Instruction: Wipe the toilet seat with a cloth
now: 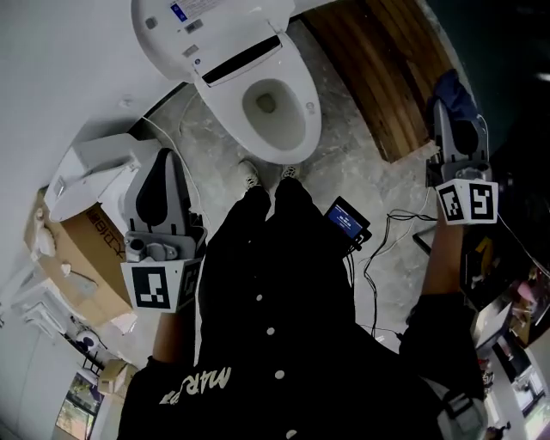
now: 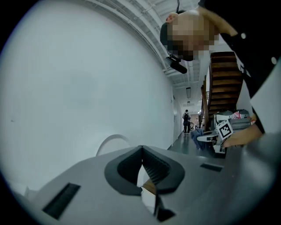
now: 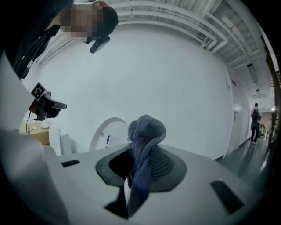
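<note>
Fingers (image 3: pixel 164 163) of the right gripper (image 3: pixel 139 149) are pinching a blue-grey cloth (image 3: pixel 147 129) at the head view's right edge, well apart from the toilet seat (image 1: pixel 302 129) sitting at upper centre. Jaws of the left gripper (image 2: pixel 142 151) are pressing together, holding nothing.

A: How many tongs are counted?
B: 2, i.e. left tongs (image 1: pixel 161 163) & right tongs (image 1: pixel 442 113). 1 marker cube is carried by each, so 2: left cube (image 1: pixel 161 286), right cube (image 1: pixel 468 202).
A: Cloths?
B: 1 cloth (image 3: pixel 145 140) is counted.
A: Fixtures?
B: 1 toilet (image 1: pixel 225 94), w/ 1 seat (image 1: pixel 311 116) & 1 lid (image 1: pixel 215 21).
A: Misc. on the floor?
B: 1 cardboard box (image 1: pixel 86 258), 1 lit-screen device (image 1: pixel 346 219), 2 shoes: left shoe (image 1: pixel 249 174), right shoe (image 1: pixel 290 172).
A: Bystanders?
B: 1 distant person (image 2: pixel 186 119) is seen in the corridor.
</note>
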Demonstrator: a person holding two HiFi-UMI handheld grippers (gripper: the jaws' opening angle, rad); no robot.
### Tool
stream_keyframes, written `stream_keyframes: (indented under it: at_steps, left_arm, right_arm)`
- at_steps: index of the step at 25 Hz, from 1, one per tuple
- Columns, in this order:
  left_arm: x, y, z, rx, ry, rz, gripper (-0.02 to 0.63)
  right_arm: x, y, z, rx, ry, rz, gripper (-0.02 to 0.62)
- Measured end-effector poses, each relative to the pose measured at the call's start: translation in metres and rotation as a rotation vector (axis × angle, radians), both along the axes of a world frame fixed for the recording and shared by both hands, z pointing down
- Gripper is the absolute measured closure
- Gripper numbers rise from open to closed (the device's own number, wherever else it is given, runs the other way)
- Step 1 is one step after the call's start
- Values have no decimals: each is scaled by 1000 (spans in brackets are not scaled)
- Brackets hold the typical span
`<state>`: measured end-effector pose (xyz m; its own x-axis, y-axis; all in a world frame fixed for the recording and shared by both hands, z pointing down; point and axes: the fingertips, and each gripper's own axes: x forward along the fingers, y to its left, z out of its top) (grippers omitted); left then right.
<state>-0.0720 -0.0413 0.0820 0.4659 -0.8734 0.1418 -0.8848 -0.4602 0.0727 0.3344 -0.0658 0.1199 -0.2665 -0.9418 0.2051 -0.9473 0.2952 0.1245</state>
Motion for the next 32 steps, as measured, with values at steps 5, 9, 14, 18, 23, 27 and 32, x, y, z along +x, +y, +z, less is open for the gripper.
stream_keyframes:
  at_steps: [5, 9, 14, 18, 23, 27, 32]
  left_arm:
    - [4, -9, 42, -60, -2, -2, 597]
    - [7, -16, 74, -75, 7, -6, 597]
    - [3, -20, 119, -110, 28, -43, 597]
    - [-7, -21, 148, -132, 46, -86, 597]
    - [-15, -16, 173, -161, 62, -122, 597]
    - [-18, -16, 186, -169, 65, -133, 597]
    - [-34, -17, 204, -180, 75, -158, 597]
  right_arm:
    - [-33, -41, 89, -84, 33, -95, 509]
    - [-65, -67, 156, -149, 43, -180, 509]
    - [-118, -90, 241, -255, 29, -263, 509]
    - [-157, -106, 306, -332, -35, -299, 509]
    - [-194, -123, 368, -390, -54, -314, 509]
    - [-227, -135, 417, -444, -51, -325, 509]
    - [-264, -145, 484, -516, -15, -297, 509]
